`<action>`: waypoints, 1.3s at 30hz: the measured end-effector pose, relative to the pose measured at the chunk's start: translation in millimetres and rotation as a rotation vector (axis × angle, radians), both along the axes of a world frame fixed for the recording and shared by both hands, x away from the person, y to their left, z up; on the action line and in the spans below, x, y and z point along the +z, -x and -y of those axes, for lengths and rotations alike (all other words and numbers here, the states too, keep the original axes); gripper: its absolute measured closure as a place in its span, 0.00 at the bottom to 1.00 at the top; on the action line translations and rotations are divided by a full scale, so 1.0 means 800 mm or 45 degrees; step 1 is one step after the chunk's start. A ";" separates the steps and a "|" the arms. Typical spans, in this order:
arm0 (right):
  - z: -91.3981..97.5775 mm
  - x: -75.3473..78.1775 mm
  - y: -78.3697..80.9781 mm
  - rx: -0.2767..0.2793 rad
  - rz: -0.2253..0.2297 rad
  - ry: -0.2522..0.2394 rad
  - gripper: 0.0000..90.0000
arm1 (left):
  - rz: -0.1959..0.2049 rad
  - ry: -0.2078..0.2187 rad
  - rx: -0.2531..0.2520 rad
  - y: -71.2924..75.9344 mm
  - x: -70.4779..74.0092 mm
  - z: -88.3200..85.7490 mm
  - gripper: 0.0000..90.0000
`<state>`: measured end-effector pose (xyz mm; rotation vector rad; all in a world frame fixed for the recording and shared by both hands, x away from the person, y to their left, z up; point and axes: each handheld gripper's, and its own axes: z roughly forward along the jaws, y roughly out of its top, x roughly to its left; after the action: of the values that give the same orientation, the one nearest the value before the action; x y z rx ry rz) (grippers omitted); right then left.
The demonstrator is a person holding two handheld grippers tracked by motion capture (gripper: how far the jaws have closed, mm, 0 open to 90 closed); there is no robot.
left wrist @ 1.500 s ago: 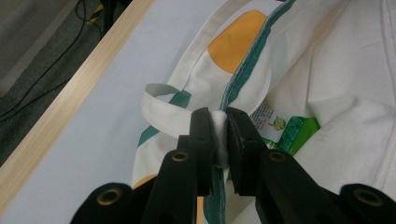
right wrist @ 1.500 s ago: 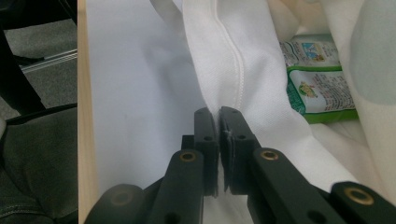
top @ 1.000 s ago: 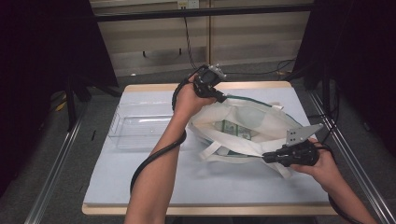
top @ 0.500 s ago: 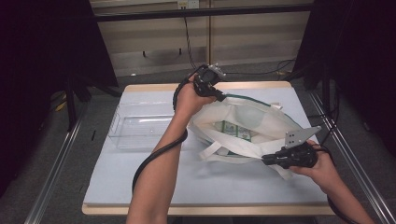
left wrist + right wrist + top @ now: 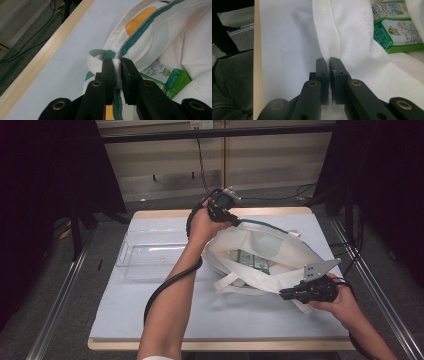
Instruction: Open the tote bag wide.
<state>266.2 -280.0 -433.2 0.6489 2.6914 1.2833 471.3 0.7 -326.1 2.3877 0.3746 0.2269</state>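
Bag [image 5: 270, 247]: white tote w/ green trim, mid-right of table [image 5: 150, 320], mouth held wide, facing up.
L gripper [image 5: 231, 220]: far side, clamped on far rim; in left gripper view, jaws pinched tight on green-trimmed hem [image 5: 117, 72] by a strap loop.
R gripper [image 5: 284, 294]: near-right, clamped on near rim; in right gripper view, jaws shut on white cloth [image 5: 333, 72] by a seam.
Cartons [image 5: 252, 261]: green packs lying inside bag, between the two grips.
Tray [image 5: 150, 257]: clear bin, left of bag, apart from it.
Key relation: grips sit opposite across mouth, far-left to near-right; mouth's long axis runs roughly crosswise to that line; cartons lie below and between.
Nearer hand: L closer to tray; R closer to near edge.
Likely step: holding bag open, both hands busy, so reaching contents means freeing one grip, prob. L.
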 end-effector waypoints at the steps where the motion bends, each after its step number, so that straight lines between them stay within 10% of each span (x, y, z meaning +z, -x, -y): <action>1: 0.000 -0.001 0.000 -0.001 -0.001 -0.001 0.95 | -0.003 0.013 0.012 0.000 -0.001 0.000 0.91; 39: 0.000 -0.020 0.005 0.000 -0.022 0.011 0.95 | 0.025 0.027 0.068 -0.024 -0.015 0.001 0.91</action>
<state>261.9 -279.9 -449.1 0.6623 2.7091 1.2712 490.7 0.1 -338.5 2.3552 0.4304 0.2691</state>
